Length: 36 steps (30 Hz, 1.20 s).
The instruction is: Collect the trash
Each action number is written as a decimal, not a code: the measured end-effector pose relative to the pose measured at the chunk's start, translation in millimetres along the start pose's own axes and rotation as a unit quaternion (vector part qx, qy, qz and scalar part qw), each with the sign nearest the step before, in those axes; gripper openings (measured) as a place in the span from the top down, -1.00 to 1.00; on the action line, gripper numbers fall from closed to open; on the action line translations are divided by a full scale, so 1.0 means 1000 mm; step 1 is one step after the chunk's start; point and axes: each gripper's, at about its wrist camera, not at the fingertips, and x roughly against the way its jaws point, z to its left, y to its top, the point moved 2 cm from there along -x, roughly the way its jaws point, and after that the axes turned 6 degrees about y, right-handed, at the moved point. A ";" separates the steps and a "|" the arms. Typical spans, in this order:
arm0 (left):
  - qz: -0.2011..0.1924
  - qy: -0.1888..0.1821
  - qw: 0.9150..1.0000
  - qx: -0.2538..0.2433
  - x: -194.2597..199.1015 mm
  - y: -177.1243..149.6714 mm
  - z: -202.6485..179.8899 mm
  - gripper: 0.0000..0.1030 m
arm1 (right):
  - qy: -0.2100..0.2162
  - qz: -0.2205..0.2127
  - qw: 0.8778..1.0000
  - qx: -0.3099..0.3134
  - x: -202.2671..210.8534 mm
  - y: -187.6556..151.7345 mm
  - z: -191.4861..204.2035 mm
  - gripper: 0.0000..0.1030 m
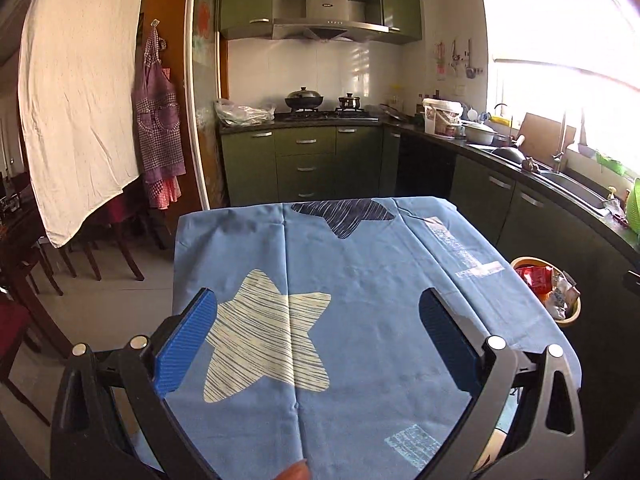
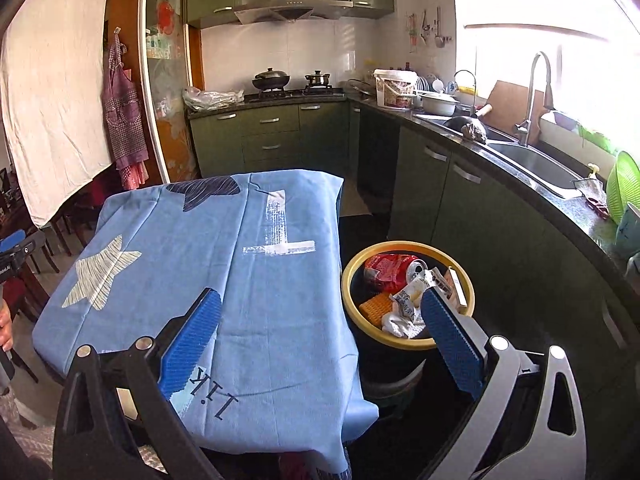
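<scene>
A yellow-rimmed bin point(image 2: 347, 276) stands on the floor right of the table and holds a red can point(image 2: 390, 266), wrappers point(image 2: 412, 294) and a white tissue point(image 2: 400, 322). It also shows at the right of the left wrist view point(image 1: 570, 318). The table carries a blue star-patterned cloth point(image 1: 360, 280) with no trash on it, also seen in the right wrist view point(image 2: 200, 240). My left gripper point(image 1: 318, 336) is open and empty above the cloth. My right gripper point(image 2: 320, 336) is open and empty, over the table's right edge beside the bin.
Green kitchen cabinets point(image 1: 306, 164) and a dark counter point(image 2: 520, 168) with sink point(image 2: 532, 164), tap and dishes run along the back and right. A white sheet point(image 1: 80, 100) hangs at the left above wooden chairs point(image 1: 80, 248). A green colander point(image 2: 622, 188) sits on the counter.
</scene>
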 end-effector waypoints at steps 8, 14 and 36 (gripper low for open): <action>0.010 -0.010 1.000 0.010 0.005 -0.006 0.000 -0.87 | -0.049 -0.016 0.999 0.004 0.012 -0.013 -0.010 -0.91; 0.005 -0.005 1.000 0.010 0.012 -0.008 0.003 -0.87 | -0.042 -0.016 0.999 0.006 0.013 -0.015 -0.009 -0.91; 0.008 -0.018 1.000 0.018 0.017 -0.008 0.007 -0.87 | -0.040 -0.025 0.999 0.006 0.018 -0.010 -0.009 -0.91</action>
